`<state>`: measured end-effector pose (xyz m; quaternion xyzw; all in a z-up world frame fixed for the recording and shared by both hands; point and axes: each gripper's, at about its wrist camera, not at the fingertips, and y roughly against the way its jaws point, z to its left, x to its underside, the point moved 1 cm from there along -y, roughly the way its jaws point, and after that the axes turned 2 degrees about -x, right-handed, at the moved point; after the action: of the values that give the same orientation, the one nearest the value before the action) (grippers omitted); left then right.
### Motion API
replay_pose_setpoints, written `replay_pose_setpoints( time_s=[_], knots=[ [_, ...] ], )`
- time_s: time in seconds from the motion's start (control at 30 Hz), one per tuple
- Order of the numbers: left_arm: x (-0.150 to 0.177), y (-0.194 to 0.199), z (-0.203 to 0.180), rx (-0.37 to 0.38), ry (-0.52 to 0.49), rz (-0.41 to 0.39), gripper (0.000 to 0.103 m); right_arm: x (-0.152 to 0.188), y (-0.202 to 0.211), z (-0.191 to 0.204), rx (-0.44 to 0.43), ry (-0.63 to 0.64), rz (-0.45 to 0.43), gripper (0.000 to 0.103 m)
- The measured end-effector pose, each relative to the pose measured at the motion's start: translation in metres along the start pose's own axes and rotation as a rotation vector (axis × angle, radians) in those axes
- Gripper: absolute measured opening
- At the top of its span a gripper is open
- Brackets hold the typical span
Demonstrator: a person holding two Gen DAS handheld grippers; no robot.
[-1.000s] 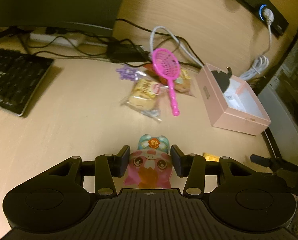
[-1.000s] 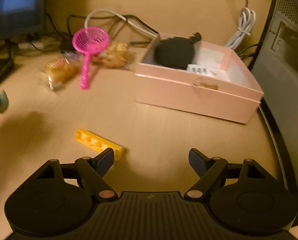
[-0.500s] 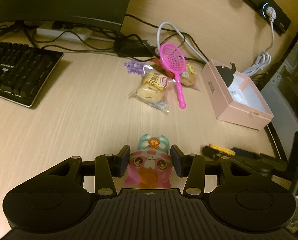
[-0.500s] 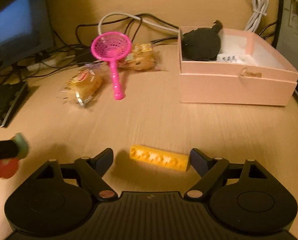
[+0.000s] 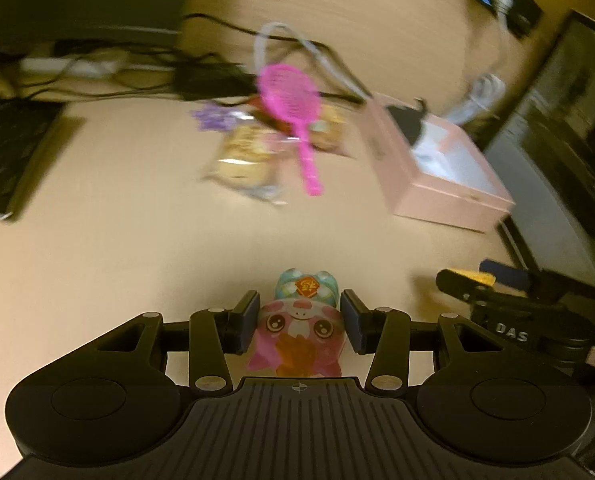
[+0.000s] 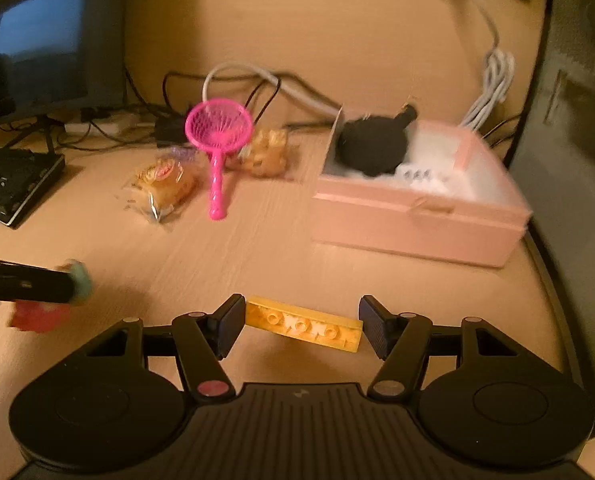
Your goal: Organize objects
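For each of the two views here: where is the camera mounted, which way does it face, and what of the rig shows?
Left wrist: on the left gripper, angled down over the desk; its fingers clamp a cartoon toy.
Right wrist: on the right gripper, angled down; jaws closing around a yellow brick.
Shared: pink box, pink strainer, snack packets; each shows the other gripper.

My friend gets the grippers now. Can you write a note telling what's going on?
Left hand-held gripper: shut on the pink and teal cartoon toy figure.
Right hand-held gripper: jaws have just been closing around the yellow plastic building brick, left pad touching, right pad not yet.
Pink cardboard box: open, black round item inside.
Left on the desk: pink plastic scoop net and two wrapped snack packs.
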<state>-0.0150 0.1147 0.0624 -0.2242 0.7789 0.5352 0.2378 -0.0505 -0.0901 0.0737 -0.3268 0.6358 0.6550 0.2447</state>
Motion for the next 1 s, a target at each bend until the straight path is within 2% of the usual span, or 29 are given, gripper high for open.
replay_pose_setpoints(
  time_s=[0.2,0.37,0.53,0.6,0.67,0.73,0.8,0.83,0.9,1.0],
  knots=[
    [-0.02,-0.014,-0.049,0.071,-0.077,-0.025,0.049,0.003,0.034,-0.035,0.028,-0.052,-0.023,0.063],
    [-0.056,-0.027,-0.093,0.134,-0.156,-0.044,0.049,0.018,0.053,-0.059,0.059,-0.083,-0.028,0.063],
    [-0.113,-0.044,-0.151,0.167,-0.269,-0.138,0.05,0.032,0.067,-0.076,0.084,-0.11,-0.044,0.063],
    [-0.137,-0.057,-0.172,0.185,-0.27,-0.191,0.05,0.035,0.069,-0.082,0.094,-0.12,-0.046,0.063],
    [-0.157,-0.077,-0.188,0.222,-0.22,-0.225,0.051,0.037,0.071,-0.087,0.107,-0.129,-0.048,0.063],
    [-0.167,-0.108,-0.206,0.196,-0.238,-0.203,0.052,0.038,0.073,-0.091,0.116,-0.14,-0.05,0.063],
    [-0.164,-0.151,-0.224,0.116,-0.321,-0.101,0.051,0.038,0.074,-0.095,0.124,-0.143,-0.053,0.063],
    [-0.159,-0.166,-0.227,0.095,-0.338,-0.078,0.052,0.038,0.076,-0.096,0.127,-0.14,-0.057,0.063],
    [-0.154,-0.175,-0.226,0.08,-0.318,-0.108,0.052,0.037,0.078,-0.098,0.135,-0.134,-0.064,0.063],
    [-0.152,-0.164,-0.215,0.102,-0.258,-0.18,0.052,0.035,0.076,-0.104,0.133,-0.137,-0.062,0.063]
  ],
)
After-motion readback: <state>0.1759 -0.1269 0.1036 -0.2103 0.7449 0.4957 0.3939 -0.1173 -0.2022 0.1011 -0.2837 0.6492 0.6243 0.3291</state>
